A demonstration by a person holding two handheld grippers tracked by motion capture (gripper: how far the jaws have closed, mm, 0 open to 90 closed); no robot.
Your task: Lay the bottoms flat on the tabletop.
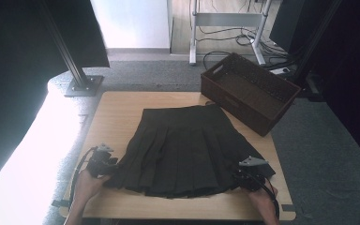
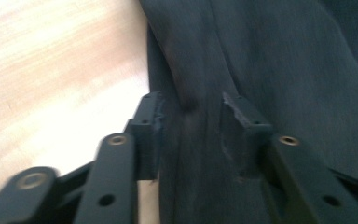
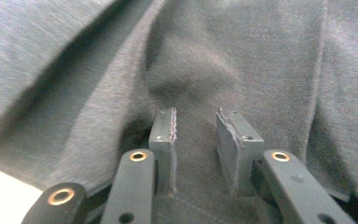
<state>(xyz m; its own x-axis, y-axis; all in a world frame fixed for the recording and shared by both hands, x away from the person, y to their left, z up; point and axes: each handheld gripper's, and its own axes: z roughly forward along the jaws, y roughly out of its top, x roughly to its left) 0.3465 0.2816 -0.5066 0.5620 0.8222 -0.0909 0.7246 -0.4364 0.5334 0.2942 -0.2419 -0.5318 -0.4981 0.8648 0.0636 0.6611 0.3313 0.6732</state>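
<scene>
Skirt, dark and pleated, is lying flat on the wooden bench, waistband at the far side and hem toward the person. Left gripper is sitting at the hem's left corner, right gripper at its right corner. In both gripper views the jaws are standing partly apart with fabric bunching between them; whether the pads are pinching it is unclear. A brown basket is resting at the far right corner.

Our two handheld tools, each a black claw: left claw and right claw with flat grey-black pads, black linkage bars with brass-ringed rivets and small screw holes, grey three-cornered plates on top, black trailing cables, our forearms bare
</scene>
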